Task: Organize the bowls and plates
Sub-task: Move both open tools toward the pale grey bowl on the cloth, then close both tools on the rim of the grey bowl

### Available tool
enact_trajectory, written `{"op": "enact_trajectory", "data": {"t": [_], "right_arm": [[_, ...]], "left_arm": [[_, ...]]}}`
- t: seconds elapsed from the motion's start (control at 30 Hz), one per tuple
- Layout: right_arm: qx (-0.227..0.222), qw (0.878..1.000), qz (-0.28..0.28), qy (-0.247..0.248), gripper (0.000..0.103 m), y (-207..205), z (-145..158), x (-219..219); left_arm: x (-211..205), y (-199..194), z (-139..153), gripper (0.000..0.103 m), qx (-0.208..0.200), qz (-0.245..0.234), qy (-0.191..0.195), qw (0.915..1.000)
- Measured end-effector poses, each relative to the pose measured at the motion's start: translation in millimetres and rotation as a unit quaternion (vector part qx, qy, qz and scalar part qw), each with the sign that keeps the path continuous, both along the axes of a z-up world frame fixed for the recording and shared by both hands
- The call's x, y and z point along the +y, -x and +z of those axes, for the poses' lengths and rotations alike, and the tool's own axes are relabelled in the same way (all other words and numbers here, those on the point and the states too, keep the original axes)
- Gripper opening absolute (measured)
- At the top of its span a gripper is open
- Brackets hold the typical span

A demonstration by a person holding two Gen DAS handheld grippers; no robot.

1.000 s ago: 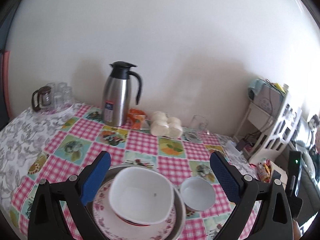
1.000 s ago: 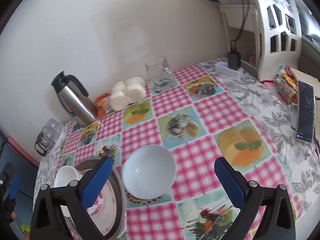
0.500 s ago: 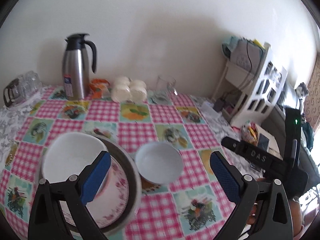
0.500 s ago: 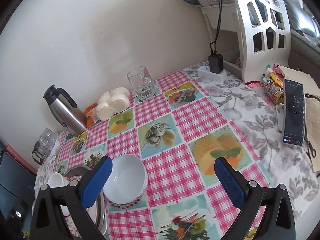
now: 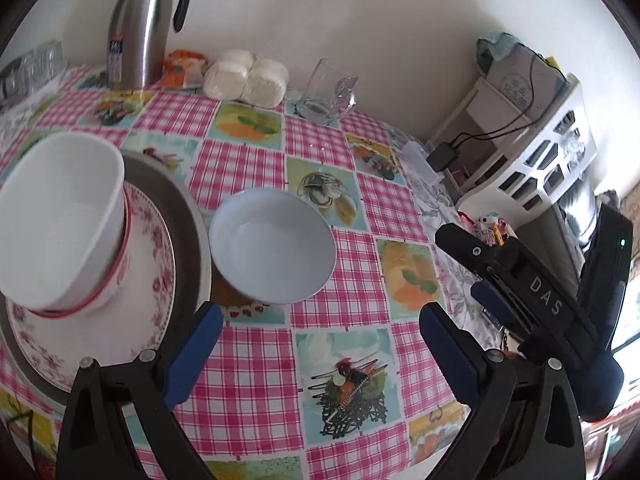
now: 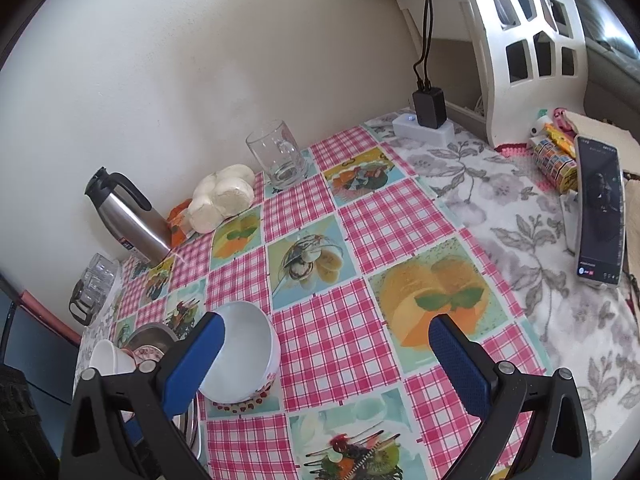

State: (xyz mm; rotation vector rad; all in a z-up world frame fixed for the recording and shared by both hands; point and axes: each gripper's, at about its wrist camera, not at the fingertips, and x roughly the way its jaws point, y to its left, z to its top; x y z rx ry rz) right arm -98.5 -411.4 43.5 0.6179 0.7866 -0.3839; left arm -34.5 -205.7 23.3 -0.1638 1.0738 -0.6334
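Note:
A big white bowl with a red rim (image 5: 60,224) sits tilted on a floral plate (image 5: 148,248) inside a metal dish (image 5: 192,232) at the left. Beside it a small white bowl (image 5: 272,248) stands on a coaster on the checked cloth. My left gripper (image 5: 320,356) is open, low over the cloth just in front of the small bowl, holding nothing. The right gripper's black frame (image 5: 532,284) shows at the right. In the right wrist view my right gripper (image 6: 328,360) is open and empty. The small bowl (image 6: 240,356) lies just behind its left finger, with the stacked big bowl (image 6: 106,356) further left.
Along the wall stand a steel thermos (image 5: 140,28), a pack of white rolls (image 5: 248,76) and a glass mug (image 5: 328,96). A phone (image 6: 600,216), a power strip with charger (image 6: 424,124) and a white shelf (image 6: 528,40) occupy the right side. Glasses (image 6: 94,280) sit far left.
My left gripper has swung right and come down closer to the small bowl. The right gripper has drawn back to the right, leaving the bowl at its left finger. Nothing was grasped.

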Motion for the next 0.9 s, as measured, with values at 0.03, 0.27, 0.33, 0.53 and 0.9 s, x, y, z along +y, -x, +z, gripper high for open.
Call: {"op": "enact_trajectory", "data": {"t": [0.03, 0.27, 0.33, 0.53, 0.9], "right_arm": [[0.001, 1.000, 0.001, 0.001, 0.103, -1, -2, 0], [0.009, 1.000, 0.020, -0.015, 0.096, -14, -20, 4], [0.014, 0.999, 0.021, -0.024, 0.095, -18, -26, 5], [0.038, 0.997, 0.049, -0.049, 0.085, -33, -49, 14], [0.068, 0.989, 0.072, -0.114, 0.059, -53, -88, 24]], "left_arm": [[1, -1, -2, 0.099, 0.006, 0.008, 0.002, 0.9999], [6, -7, -24, 0.082, 0.049, 0.086, 0.001, 0.9951], [9, -10, -32, 0.077, 0.066, 0.112, 0.007, 0.9915], [15, -16, -45, 0.070, 0.085, 0.168, 0.020, 0.9820], [14, -20, -55, 0.057, 0.098, 0.196, 0.029, 0.9751]]}}
